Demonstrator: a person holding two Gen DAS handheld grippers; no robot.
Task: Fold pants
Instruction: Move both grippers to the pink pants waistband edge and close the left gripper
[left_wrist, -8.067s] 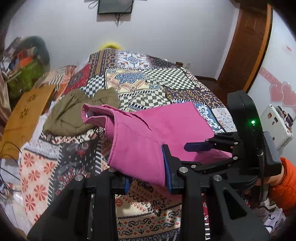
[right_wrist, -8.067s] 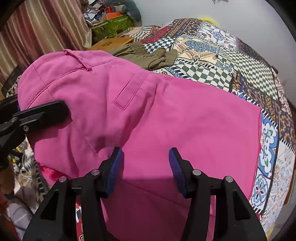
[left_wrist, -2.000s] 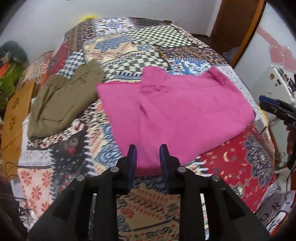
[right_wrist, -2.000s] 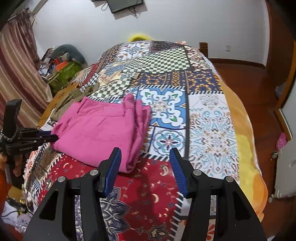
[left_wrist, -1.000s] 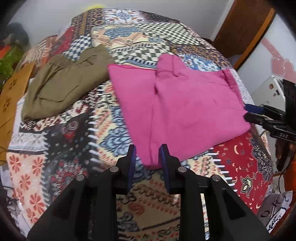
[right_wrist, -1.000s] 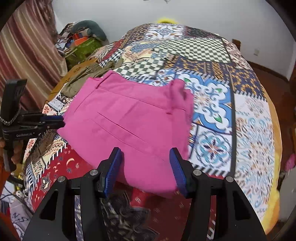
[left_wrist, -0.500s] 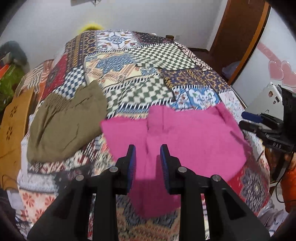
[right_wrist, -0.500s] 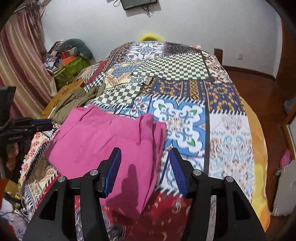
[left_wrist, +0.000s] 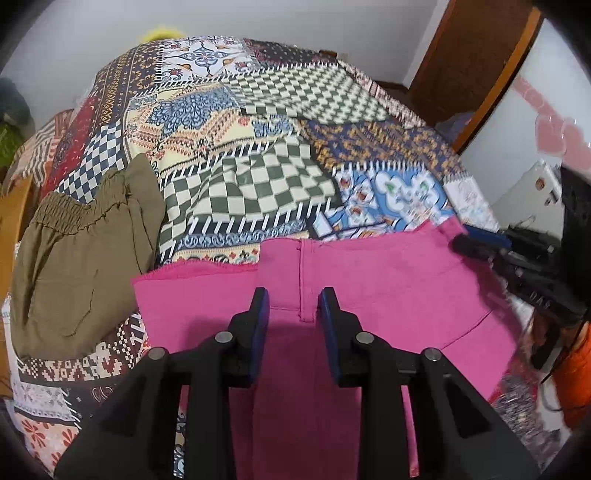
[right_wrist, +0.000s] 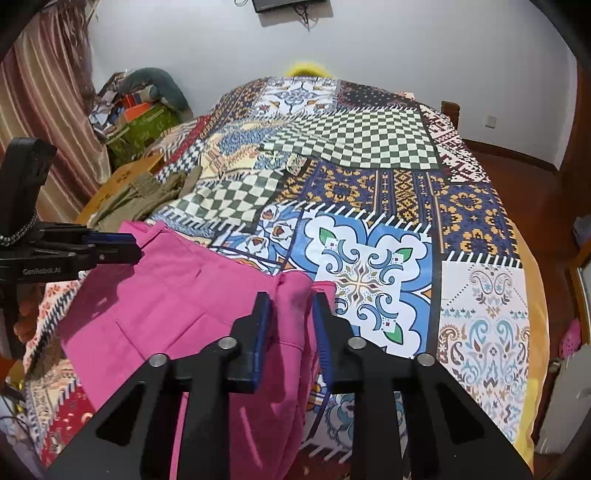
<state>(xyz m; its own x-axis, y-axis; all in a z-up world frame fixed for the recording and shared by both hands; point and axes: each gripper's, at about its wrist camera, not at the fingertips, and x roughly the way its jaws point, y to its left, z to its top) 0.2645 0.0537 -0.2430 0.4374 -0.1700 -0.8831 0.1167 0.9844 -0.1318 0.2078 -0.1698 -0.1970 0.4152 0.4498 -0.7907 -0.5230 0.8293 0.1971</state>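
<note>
Your right tool (right_wrist: 291, 314) has just been closing and now pinches a bunched corner of the pink pants (left_wrist: 388, 288). Your left tool (left_wrist: 291, 306) is clenched on the pants' other end. Pants are folded, lifted over the bed (right_wrist: 369, 147) edge, w/ olive pants (left_wrist: 81, 251) beside them.
</note>
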